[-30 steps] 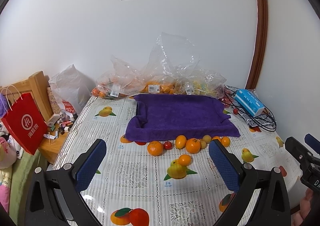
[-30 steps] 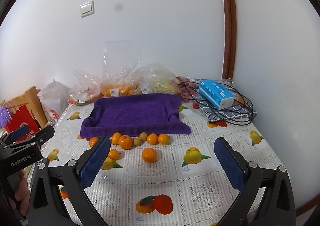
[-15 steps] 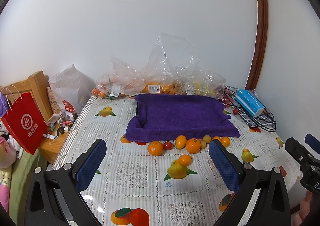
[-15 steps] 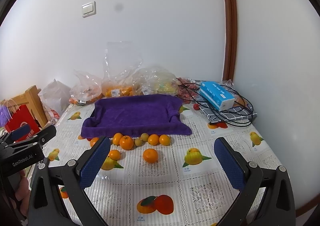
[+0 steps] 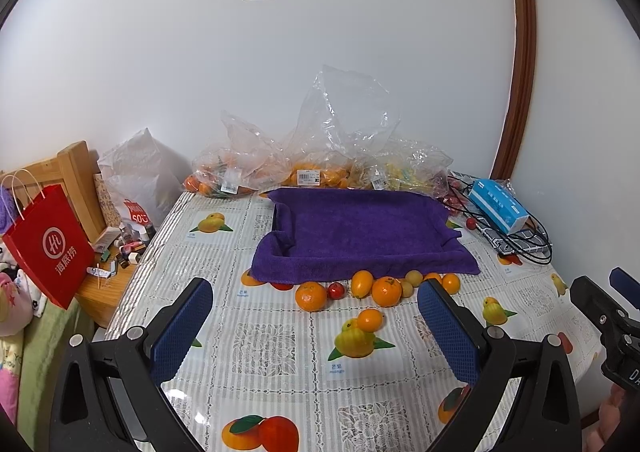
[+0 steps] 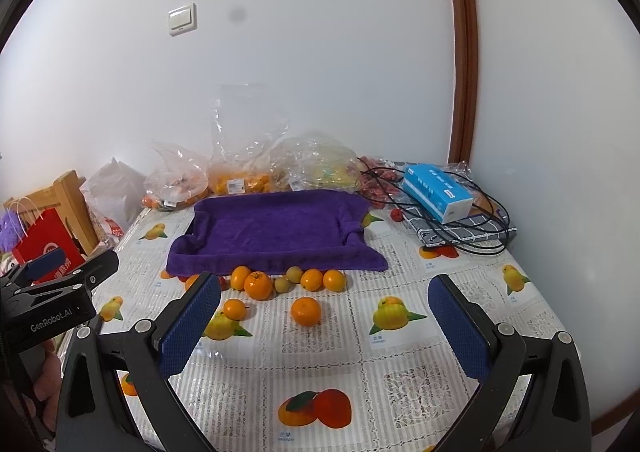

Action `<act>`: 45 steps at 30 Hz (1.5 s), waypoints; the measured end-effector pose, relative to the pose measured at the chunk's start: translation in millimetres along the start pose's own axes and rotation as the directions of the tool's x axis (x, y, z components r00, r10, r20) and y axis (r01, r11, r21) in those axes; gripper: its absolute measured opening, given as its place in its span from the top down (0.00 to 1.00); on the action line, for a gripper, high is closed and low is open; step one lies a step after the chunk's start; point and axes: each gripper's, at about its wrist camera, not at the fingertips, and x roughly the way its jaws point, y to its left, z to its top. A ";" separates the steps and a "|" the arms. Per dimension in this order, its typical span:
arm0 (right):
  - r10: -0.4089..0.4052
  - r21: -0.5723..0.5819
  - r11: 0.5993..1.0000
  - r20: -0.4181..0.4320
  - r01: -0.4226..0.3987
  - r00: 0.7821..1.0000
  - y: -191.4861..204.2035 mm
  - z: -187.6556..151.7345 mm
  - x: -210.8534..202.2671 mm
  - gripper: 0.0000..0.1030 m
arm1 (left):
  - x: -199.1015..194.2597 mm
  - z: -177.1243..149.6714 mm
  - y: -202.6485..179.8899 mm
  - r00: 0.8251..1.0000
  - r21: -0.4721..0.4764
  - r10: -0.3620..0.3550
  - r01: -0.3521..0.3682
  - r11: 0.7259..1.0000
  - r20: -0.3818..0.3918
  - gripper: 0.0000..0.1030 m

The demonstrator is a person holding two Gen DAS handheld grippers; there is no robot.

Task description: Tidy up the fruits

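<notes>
Left tool [image 5: 316, 326] and right tool [image 6: 324, 322] both gape apart, holding nothing; loose fruits [image 6: 258, 285] lie on the bench before the bare purple towel [image 6: 272, 226], so sorting looks unstarted

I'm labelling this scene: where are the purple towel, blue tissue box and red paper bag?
purple towel [image 5: 360, 230]: left wrist view, flat middle.
blue tissue box [image 6: 436, 188]: right wrist view, top face.
red paper bag [image 5: 50, 246]: left wrist view, front face.

— Where did the two wrist views look from?
— Both sat low at the surface [image 5: 280, 352] near edge, facing the wall; left view from the left, right from the right, sharing the towel [image 5: 360, 232] [image 6: 272, 228].
</notes>
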 end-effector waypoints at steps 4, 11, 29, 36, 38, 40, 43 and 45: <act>0.003 -0.001 1.000 0.000 -0.003 1.000 1.1 0.4 0.1 0.01 | -0.2 0.0 0.5 1.000 -0.002 -0.002 0.002 1.000 -0.001 0.00; 0.010 -0.003 1.000 0.004 -0.010 1.000 1.9 2.5 -0.5 0.01 | -2.0 1.9 0.7 1.000 -0.005 0.006 -0.006 1.000 0.012 0.00; 0.027 -0.002 1.000 0.011 -0.027 1.000 0.7 10.9 12.7 0.01 | 15.3 10.7 -1.3 1.000 0.012 -0.003 0.002 1.000 0.012 0.00; 0.028 -0.004 1.000 -0.008 -0.028 1.000 4.6 12.2 34.7 0.01 | 42.5 13.0 4.0 1.000 0.029 0.001 0.000 1.000 -0.016 0.00; 0.033 0.000 0.999 -0.032 -0.033 0.999 4.2 9.3 47.8 0.01 | 52.9 10.4 8.4 1.000 0.024 0.006 -0.005 1.000 -0.030 0.00; 0.038 0.002 0.999 -0.066 -0.038 0.997 2.9 5.2 63.3 0.02 | 66.4 6.2 12.9 0.999 0.020 0.012 -0.011 1.000 -0.053 0.00; 0.054 0.007 0.999 -0.102 -0.054 0.993 0.1 -5.1 85.0 0.07 | 86.9 -3.6 19.4 0.995 0.019 0.020 -0.018 1.000 -0.094 0.00; 0.072 0.011 0.997 -0.123 -0.071 0.990 -0.5 -12.6 97.5 0.11 | 99.4 -12.4 24.7 0.992 0.015 0.033 -0.032 0.999 -0.122 0.00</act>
